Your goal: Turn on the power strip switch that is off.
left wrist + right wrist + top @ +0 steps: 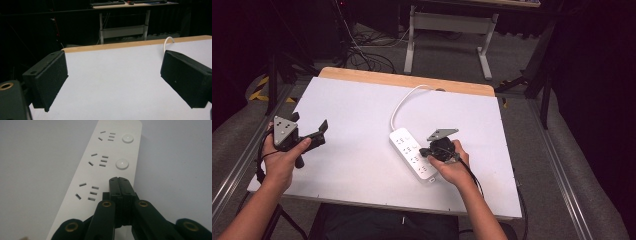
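Power strip (413, 152) under right gripper (121, 181), jaws closed together.

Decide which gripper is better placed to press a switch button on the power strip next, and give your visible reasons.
Right. The right gripper is shut, its tips over the power strip beside a round button. The left gripper is open, over bare table well away from the strip.

Open table (362, 115) across your left half; power strip (412, 152) and cord (399, 107) right of centre.
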{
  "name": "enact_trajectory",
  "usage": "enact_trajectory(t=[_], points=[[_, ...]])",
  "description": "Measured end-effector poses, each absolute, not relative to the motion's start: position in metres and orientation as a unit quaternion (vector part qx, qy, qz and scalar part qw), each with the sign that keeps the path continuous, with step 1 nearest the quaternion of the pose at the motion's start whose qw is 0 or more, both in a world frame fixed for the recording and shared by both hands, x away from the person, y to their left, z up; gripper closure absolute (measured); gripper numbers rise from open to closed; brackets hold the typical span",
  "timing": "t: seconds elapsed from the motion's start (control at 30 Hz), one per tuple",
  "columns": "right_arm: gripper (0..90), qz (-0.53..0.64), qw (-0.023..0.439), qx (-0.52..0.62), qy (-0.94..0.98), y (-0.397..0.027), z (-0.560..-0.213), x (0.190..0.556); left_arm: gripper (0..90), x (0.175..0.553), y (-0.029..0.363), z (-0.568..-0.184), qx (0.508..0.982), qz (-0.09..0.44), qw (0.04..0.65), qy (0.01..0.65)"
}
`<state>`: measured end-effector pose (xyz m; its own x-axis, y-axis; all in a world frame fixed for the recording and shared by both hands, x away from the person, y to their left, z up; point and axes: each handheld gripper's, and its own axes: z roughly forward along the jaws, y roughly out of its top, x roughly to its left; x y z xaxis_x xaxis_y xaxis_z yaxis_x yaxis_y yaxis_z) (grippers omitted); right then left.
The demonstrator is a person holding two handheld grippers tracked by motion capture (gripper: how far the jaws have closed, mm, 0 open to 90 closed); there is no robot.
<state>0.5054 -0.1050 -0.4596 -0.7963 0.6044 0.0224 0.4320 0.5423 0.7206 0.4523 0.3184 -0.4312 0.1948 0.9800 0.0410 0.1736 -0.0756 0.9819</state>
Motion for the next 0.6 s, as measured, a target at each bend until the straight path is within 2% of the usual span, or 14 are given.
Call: enact_trajectory(t=[0.2,0.6], points=[[90.0,0.362,0.128,0.292,0.876,-0.0973,-0.4587,0.5049,7.9,0.4521,0.3186,-0.4311,0.603,0.418,0.483,0.478],[90.0,0.368,0.118,0.295,0.874,-0.0998,-0.4592,0.5066,8.0,0.4512,0.3198,-0.4313,0.604,0.417,0.482,0.479]])
